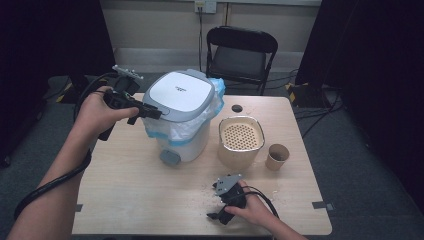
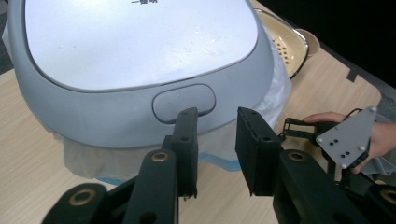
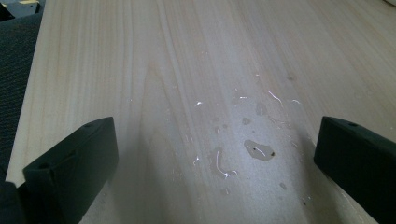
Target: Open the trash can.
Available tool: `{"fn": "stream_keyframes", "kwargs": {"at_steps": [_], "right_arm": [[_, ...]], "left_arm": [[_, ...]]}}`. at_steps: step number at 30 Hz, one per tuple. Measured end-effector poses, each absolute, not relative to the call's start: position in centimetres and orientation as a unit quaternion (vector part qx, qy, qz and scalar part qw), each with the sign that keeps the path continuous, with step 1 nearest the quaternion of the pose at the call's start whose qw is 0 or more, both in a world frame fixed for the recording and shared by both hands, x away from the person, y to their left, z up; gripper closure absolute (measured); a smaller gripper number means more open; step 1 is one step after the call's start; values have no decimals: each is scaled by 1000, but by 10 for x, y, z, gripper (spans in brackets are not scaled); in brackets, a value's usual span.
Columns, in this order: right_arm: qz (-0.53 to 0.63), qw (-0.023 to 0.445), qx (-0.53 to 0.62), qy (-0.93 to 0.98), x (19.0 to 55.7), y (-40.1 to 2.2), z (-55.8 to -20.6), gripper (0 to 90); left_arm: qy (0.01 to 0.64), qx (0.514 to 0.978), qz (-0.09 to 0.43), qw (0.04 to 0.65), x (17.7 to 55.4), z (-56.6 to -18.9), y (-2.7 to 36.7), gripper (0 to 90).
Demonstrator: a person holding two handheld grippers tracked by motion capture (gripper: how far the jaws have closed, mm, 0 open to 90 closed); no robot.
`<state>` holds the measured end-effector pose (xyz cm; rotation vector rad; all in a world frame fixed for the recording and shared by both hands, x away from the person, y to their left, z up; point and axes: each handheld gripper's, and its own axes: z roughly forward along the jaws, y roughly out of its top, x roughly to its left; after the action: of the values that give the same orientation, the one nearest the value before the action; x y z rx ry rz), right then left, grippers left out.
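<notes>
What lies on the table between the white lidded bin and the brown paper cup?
In the high view, a beige perforated strainer bowl stands between the white lidded bin and the brown paper cup, apart from both.

On the table (image 1: 150, 200), the colander (image 1: 241, 140) stands between bin (image 1: 182, 115) and cup (image 1: 277, 156).

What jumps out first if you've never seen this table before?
Probably the white bin with a grey lid, lined with a bag, standing left of the table's centre. The left gripper sits at the lid's front button, nothing between its fingers. To the bin's right stand a cream strainer basket and a paper cup.
</notes>
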<state>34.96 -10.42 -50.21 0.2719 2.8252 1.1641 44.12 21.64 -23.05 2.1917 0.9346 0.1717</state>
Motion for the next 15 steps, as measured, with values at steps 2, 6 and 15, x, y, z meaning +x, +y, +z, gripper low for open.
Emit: {"fn": "stream_keyframes", "kwargs": {"at_steps": [2, 6, 15], "right_arm": [[379, 37, 89, 920, 350, -104, -502, 0], [379, 37, 89, 920, 350, -104, -502, 0], [379, 37, 89, 920, 350, -104, -502, 0]], "left_arm": [[369, 850, 69, 368, 444, -231, 215, 717], [374, 850, 76, 364, 449, -231, 213, 741], [370, 854, 85, 356, 460, -234, 206, 792]]}}
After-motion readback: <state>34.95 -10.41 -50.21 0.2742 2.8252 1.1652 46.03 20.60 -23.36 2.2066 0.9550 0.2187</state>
